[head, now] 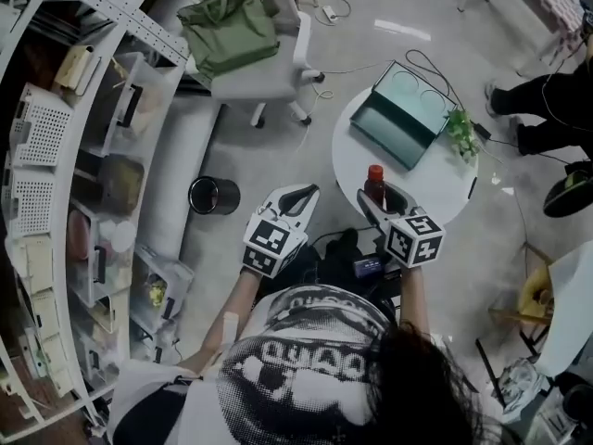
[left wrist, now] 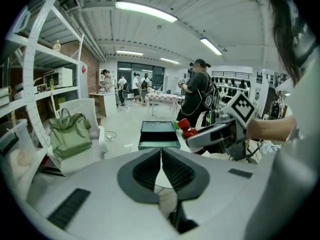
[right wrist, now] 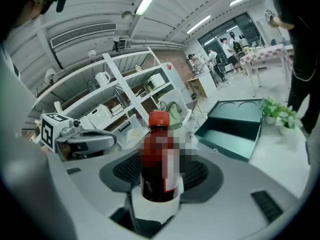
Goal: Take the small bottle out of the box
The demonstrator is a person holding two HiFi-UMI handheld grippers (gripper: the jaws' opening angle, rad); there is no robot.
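A small dark bottle (head: pixel 374 185) with a red cap stands upright between the jaws of my right gripper (head: pixel 377 200), which is shut on it. In the right gripper view the bottle (right wrist: pixel 159 159) fills the middle, held at its lower body by the gripper (right wrist: pixel 160 178). It is held over the near edge of the round white table (head: pixel 435 182). The open green box (head: pixel 400 114) lies further back on that table, apart from the bottle. My left gripper (head: pixel 295 200) hangs left of the table, its jaws (left wrist: pixel 161 160) shut together with nothing in them.
A small potted plant (head: pixel 461 130) stands right of the box. A white chair with a green bag (head: pixel 232 26) is at the back left, a black bin (head: pixel 213 195) on the floor, shelving (head: pixel 83 156) along the left. A person in black (head: pixel 547 109) sits at right.
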